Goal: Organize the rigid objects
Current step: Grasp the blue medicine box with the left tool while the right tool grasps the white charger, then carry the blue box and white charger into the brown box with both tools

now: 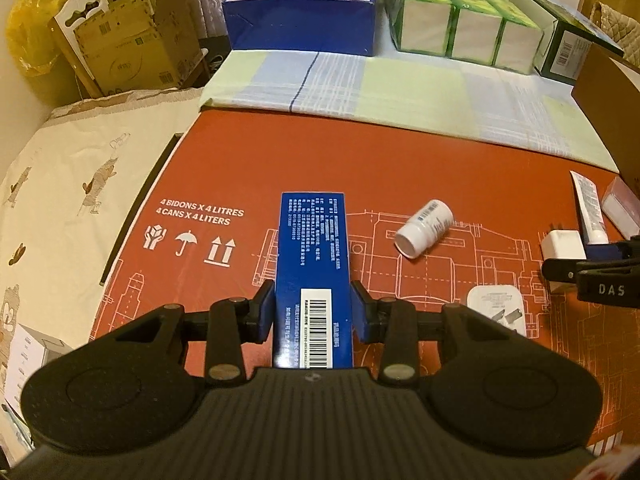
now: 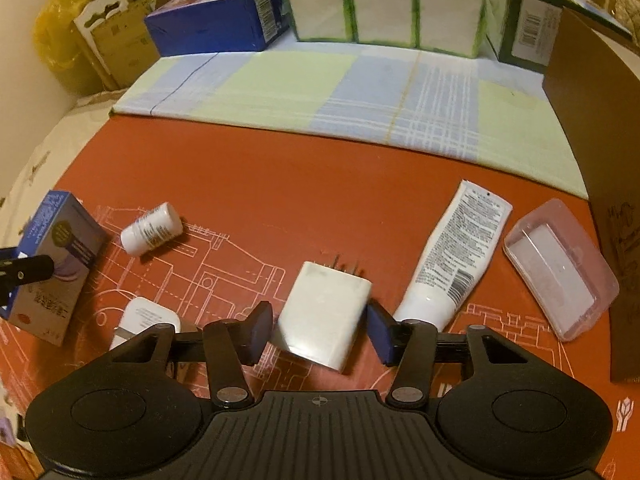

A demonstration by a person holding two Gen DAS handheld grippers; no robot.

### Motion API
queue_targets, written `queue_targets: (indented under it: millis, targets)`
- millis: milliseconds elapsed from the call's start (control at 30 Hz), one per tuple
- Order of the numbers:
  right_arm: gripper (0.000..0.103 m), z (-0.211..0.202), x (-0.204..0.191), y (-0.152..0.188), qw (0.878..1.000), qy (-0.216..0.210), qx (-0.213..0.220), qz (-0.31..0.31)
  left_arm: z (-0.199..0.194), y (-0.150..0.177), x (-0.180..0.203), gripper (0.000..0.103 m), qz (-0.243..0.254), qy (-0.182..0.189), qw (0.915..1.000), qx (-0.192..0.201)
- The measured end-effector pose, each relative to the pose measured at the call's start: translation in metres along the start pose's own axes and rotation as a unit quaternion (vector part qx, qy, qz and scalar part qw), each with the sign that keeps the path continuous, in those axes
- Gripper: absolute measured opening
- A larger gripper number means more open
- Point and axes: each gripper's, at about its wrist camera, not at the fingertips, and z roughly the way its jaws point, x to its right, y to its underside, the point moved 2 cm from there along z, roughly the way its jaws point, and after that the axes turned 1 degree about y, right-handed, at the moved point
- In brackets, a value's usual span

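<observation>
My left gripper (image 1: 312, 312) is shut on a long blue box (image 1: 310, 248), held above the red cardboard sheet (image 1: 360, 160); the same box (image 2: 52, 252) shows at the left of the right wrist view. My right gripper (image 2: 320, 328) has its pads against the sides of a white plug charger (image 2: 324, 312) that lies on the sheet. A white pill bottle (image 2: 152, 228) lies on its side between the two grippers. A second white charger (image 2: 144, 318) lies near the front. Right of the gripper lie a white tube (image 2: 456, 256) and a clear pink case (image 2: 560, 268).
A checked cloth (image 2: 320, 92) lies beyond the red sheet. Behind it stand a blue carton (image 2: 216, 20), green tissue packs (image 2: 384, 12) and a dark green box (image 2: 528, 28). A brown cardboard wall (image 2: 592, 120) rises at the right. A cream bedsheet (image 1: 80, 184) lies left.
</observation>
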Motion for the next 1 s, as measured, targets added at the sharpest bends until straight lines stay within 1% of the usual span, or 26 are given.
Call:
queue_targets:
  millis: [133,267,500,633,1000]
  targets:
    - [0.041,-0.001,-0.007,0.004,0.999,-0.006,0.001,-0.037,0.002,0.0,0.0,0.035,-0.001,0.001,1.0,-0.001]
    - [0.041,-0.003,-0.014,0.01,0.998,-0.013,-0.003,-0.06,0.009,-0.001,-0.001,0.035,-0.008,0.004,0.9999,-0.014]
    - [0.041,0.0,-0.014,0.009,0.998,-0.015,-0.009,-0.059,0.024,0.0,-0.003,0.035,-0.013,0.007,0.9993,-0.035]
    - [0.041,0.001,-0.016,0.007,0.998,-0.011,-0.007,-0.062,0.028,0.002,-0.003,0.035,-0.014,0.007,0.9991,-0.04]
    - [0.04,0.003,-0.018,0.008,0.997,-0.008,-0.002,-0.077,0.027,0.006,-0.006,0.035,-0.018,0.003,0.999,-0.041]
